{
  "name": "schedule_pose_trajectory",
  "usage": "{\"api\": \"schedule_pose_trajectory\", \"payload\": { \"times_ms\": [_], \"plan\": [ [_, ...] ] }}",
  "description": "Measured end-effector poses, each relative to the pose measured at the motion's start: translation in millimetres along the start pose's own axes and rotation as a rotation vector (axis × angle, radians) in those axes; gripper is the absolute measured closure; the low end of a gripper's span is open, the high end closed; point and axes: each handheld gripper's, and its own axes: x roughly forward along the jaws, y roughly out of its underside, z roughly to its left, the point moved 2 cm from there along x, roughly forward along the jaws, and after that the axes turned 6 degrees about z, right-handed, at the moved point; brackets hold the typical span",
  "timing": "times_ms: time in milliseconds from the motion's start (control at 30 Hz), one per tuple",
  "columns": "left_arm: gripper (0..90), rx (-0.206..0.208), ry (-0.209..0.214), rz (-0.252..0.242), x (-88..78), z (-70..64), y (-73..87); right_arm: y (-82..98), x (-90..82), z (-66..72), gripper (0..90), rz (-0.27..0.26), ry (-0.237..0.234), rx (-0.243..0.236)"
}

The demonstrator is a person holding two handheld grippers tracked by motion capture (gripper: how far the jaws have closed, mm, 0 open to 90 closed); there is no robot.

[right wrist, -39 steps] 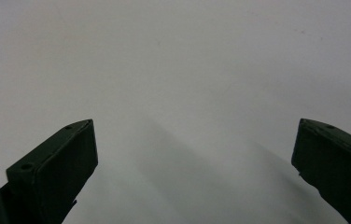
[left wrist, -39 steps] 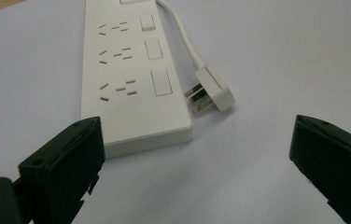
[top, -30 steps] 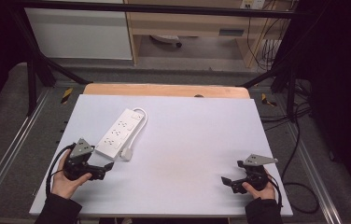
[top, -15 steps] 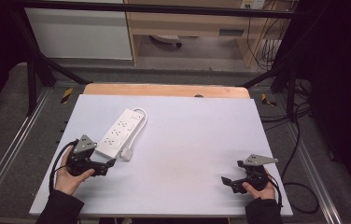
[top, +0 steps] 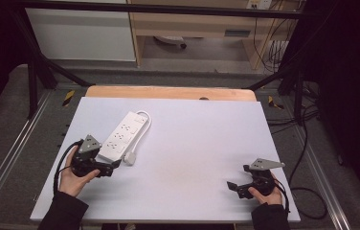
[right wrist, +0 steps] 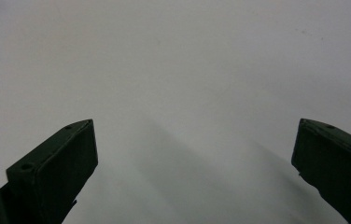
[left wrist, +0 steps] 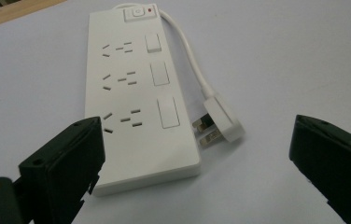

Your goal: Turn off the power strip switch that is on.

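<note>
Two grippers are resting low at the near edge of the white tabletop (top: 192,143), one in each of the person's hands. The left gripper (top: 108,167) is sitting at the near left, and its fingers (left wrist: 66,163) are spread wide apart, grasping nothing. A white power strip (left wrist: 131,93) is lying flat on the tabletop right ahead of them, running away from the gripper toward the far left part of the surface. In the left gripper view the near end of the strip is lying between the two fingers, closer to the left one, whose tip is overlapping the strip's near corner; whether it is touching I cannot tell. The strip's three socket rows are facing up, with a switch and a small red lamp at its far end. Its short white cord (left wrist: 187,56) is leaving that far end and curving back along the strip's side to a white plug (left wrist: 220,123), which is lying on the tabletop just beside the strip's near end, prongs pointing at the strip, also within the gap of the fingers.

The right gripper (top: 233,187) is sitting at the near right, well apart from the strip. Its fingers (right wrist: 57,168) are likewise released and wide, with bare tabletop between them.
</note>
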Motion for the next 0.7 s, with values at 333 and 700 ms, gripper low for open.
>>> {"api": "schedule_pose_trajectory", "payload": {
  "times_ms": [333, 700],
  "plan": [
    [3.3, 0.006, 0.003, -0.002, 3.4, -1.8, -9.5, 0.0, 0.1, 0.0, 0.9, 0.001, 0.002, 0.0],
    [3.3, 0.003, -0.001, 0.001, 7.2, 0.4, -15.7, 0.1, 0.2, -0.1, 0.8, 0.003, 0.002, -0.001]
  ]
}}
